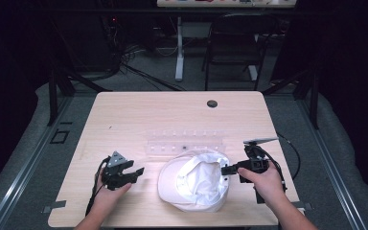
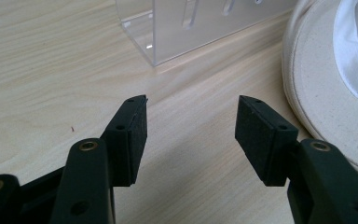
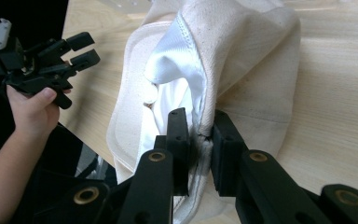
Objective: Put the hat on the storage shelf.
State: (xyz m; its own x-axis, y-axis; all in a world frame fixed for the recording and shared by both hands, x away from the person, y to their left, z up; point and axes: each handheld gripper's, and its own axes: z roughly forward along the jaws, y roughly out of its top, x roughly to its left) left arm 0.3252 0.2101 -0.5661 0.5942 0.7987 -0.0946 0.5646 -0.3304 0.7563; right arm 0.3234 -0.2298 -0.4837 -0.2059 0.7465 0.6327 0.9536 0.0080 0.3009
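Note:
A cream cap with white lining lies upside down on the wooden table, near the front edge. My right gripper comes in from the cap's right side. In the right gripper view it is shut on the cap's rim, one jaw inside against the lining and one outside. My left gripper is held just left of the cap, a little apart from it. Its jaws stand open over bare wood with nothing between them, and the cap's brim lies to their right.
A clear acrylic rack with slots stands just behind the cap, and its corner is ahead of the left jaws. A dark cable hole sits near the table's far edge. A chair stands beyond the table.

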